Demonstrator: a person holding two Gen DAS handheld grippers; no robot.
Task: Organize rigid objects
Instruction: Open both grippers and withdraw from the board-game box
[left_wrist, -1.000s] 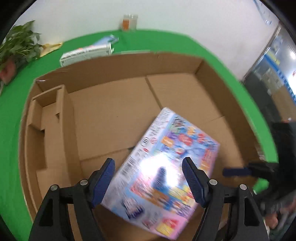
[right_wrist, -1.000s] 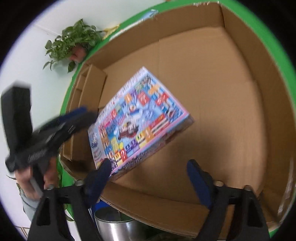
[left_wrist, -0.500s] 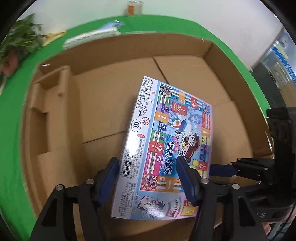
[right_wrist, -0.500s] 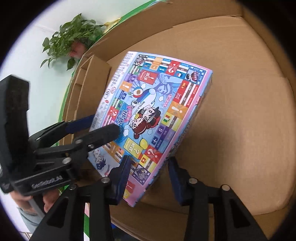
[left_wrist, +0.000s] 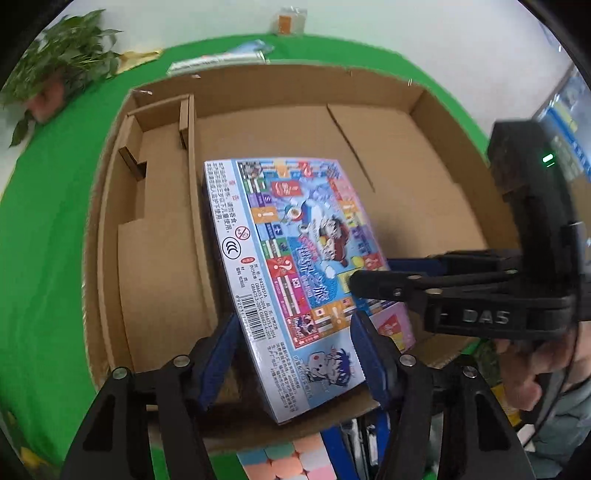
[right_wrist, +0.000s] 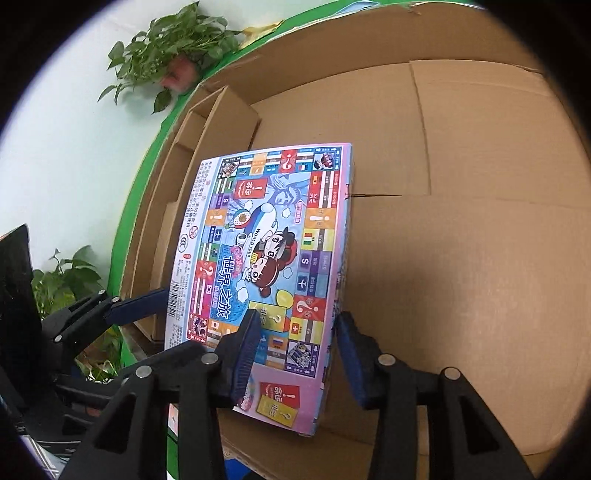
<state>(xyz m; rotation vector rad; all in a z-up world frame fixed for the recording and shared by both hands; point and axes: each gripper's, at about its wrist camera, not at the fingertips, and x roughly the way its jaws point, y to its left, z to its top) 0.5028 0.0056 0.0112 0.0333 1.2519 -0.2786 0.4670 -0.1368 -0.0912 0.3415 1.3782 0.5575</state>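
Note:
A colourful board game box (left_wrist: 295, 229) (right_wrist: 273, 229) hangs tilted over the floor of a large open cardboard carton (left_wrist: 406, 184) (right_wrist: 461, 258), next to the carton's left divider (left_wrist: 192, 221). My left gripper (left_wrist: 295, 343) is shut on the game box's near left corner, one finger (right_wrist: 140, 304) against the barcode edge. From the right, my right gripper (right_wrist: 295, 343) (left_wrist: 373, 275) is shut on the near right corner, one pad on the printed face and one on the side. The game box's underside is hidden.
The carton lies on a green table (left_wrist: 44, 240) and has narrow compartments (left_wrist: 159, 221) along its left wall. A potted plant (left_wrist: 62, 74) (right_wrist: 173, 48), a flat packet (left_wrist: 218, 61) and a small cup (left_wrist: 291, 22) lie beyond it. Pastel blocks (left_wrist: 291, 458) sit near the front edge.
Both grippers have closed on the game box, which lay loose and tilted in the carton before. It has risen and turned to line up with the divider.

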